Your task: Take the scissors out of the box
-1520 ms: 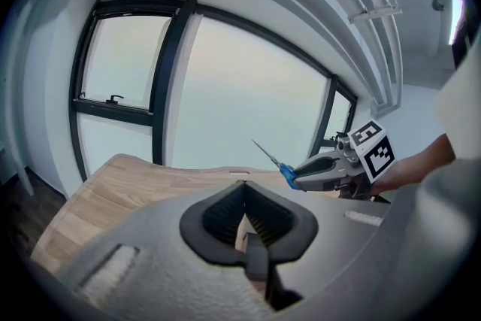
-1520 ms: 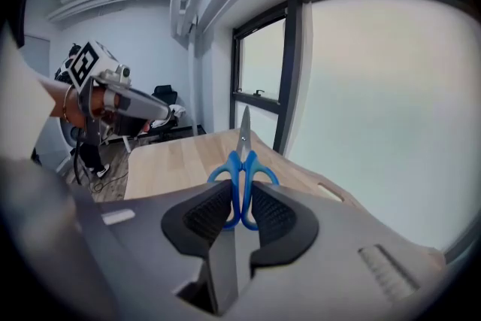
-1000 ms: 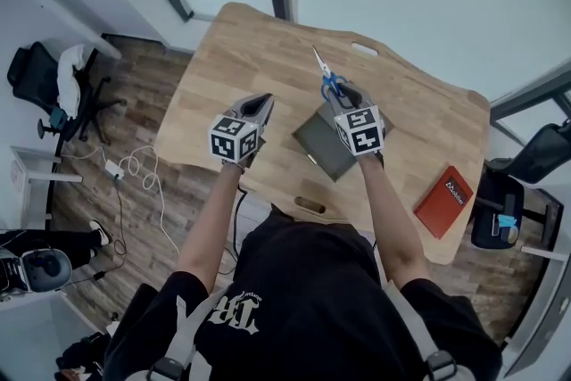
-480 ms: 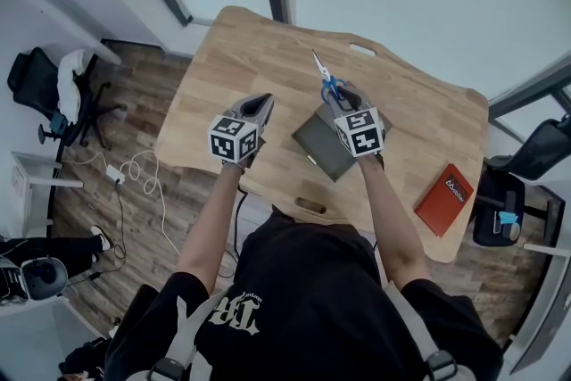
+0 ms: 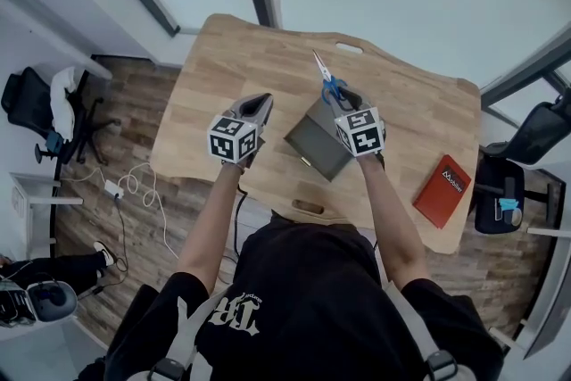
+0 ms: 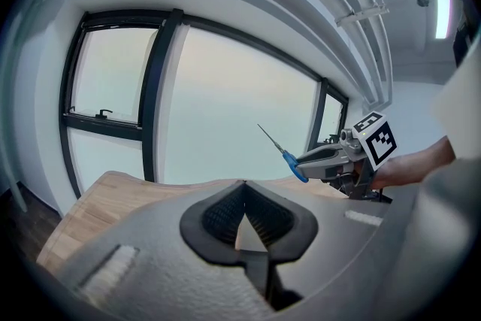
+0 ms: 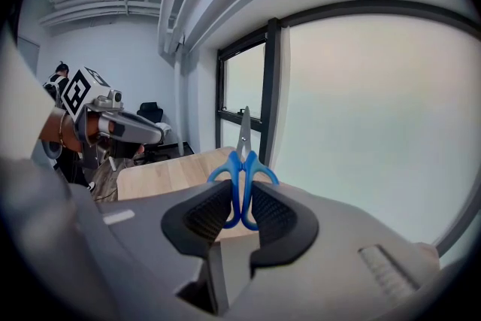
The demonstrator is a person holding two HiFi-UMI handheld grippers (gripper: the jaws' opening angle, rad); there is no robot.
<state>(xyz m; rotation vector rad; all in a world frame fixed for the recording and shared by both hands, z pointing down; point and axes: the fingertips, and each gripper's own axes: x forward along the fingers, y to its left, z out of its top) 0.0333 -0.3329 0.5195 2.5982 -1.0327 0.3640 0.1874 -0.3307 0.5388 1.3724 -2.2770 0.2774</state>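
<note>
The scissors (image 5: 331,86) have blue handles and thin steel blades that point up and away. My right gripper (image 5: 342,96) is shut on the handles and holds them in the air over the far edge of the grey box (image 5: 312,143). In the right gripper view the handles (image 7: 262,173) sit clamped between the black pads, with the blades (image 7: 245,130) upright. My left gripper (image 5: 260,104) hovers to the left of the box, jaws together and empty. The left gripper view shows its pads (image 6: 261,216) meeting at the tips, with the scissors (image 6: 290,156) and right gripper (image 6: 307,162) beyond.
The box rests on a light wooden table (image 5: 232,58) near its front edge. A red book (image 5: 443,189) lies at the table's right end. Office chairs (image 5: 36,98) and cables are on the floor at the left, another chair (image 5: 535,138) at the right. Windows stand behind the table.
The right gripper with the scissors has drifted slightly rightward relative to the box. The grip is unchanged, and the left gripper has stayed about where it was.
</note>
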